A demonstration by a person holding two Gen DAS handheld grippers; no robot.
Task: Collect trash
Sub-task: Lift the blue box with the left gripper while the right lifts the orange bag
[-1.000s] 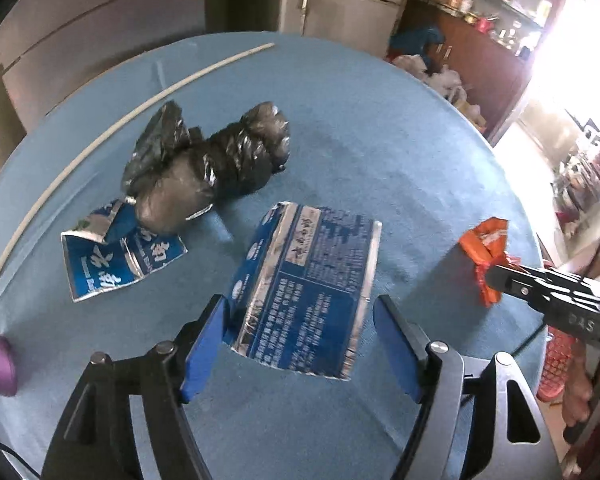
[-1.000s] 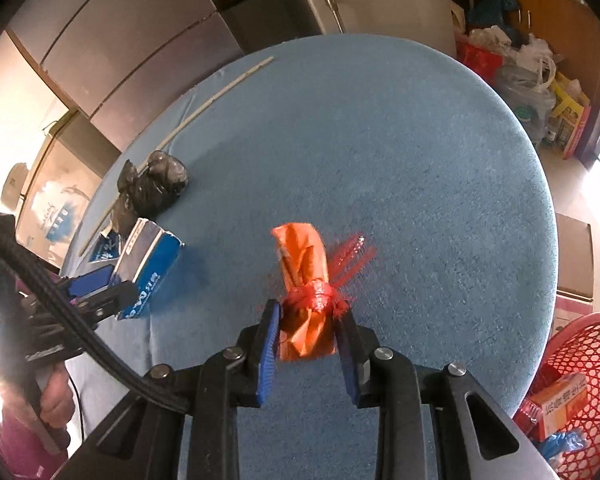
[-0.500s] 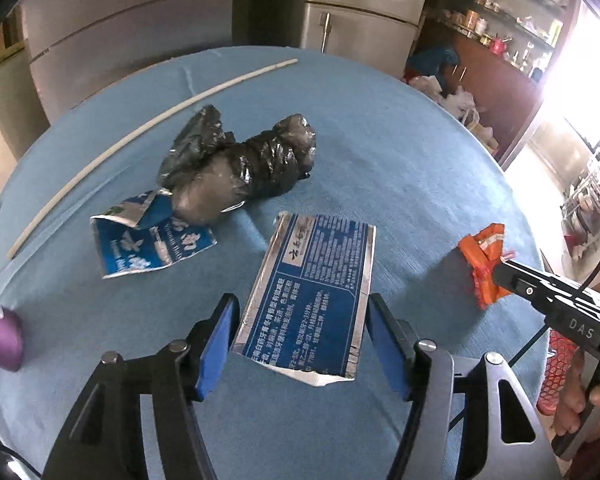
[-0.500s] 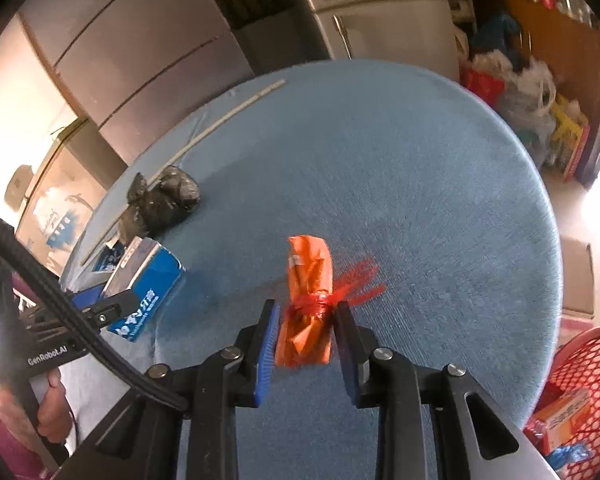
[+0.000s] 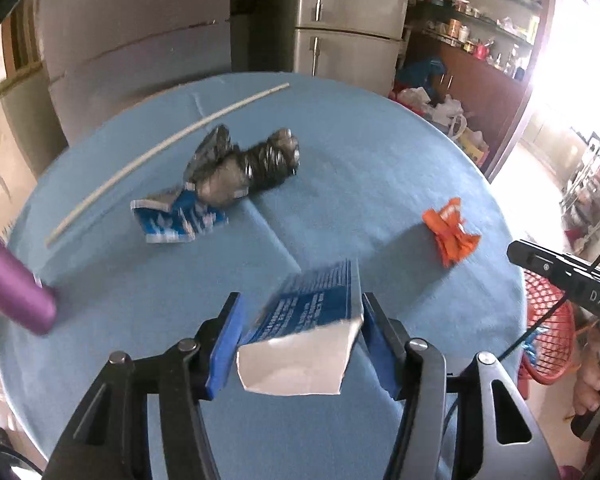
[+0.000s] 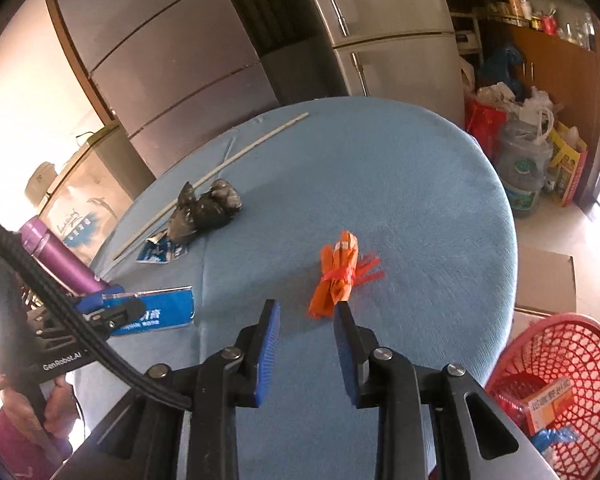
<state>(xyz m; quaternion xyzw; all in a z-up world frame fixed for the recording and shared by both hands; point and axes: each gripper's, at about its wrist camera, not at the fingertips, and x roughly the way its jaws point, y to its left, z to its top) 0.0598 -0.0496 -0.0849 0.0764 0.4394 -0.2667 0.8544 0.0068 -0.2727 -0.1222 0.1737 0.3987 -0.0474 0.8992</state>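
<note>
Left claw (image 5: 302, 299): closing on the blue carton (image 5: 312, 312), which sits tilted between its fingers, nearer the camera than the crumpled black bag (image 5: 244, 168) on the blue worktop (image 6: 400, 184). Right claw (image 6: 306, 304): clenched narrow, nothing between its fingers. Orange wrapper (image 6: 336, 276): lying on the worktop right of the black bag, its near end at the right claw's fingertip
</note>
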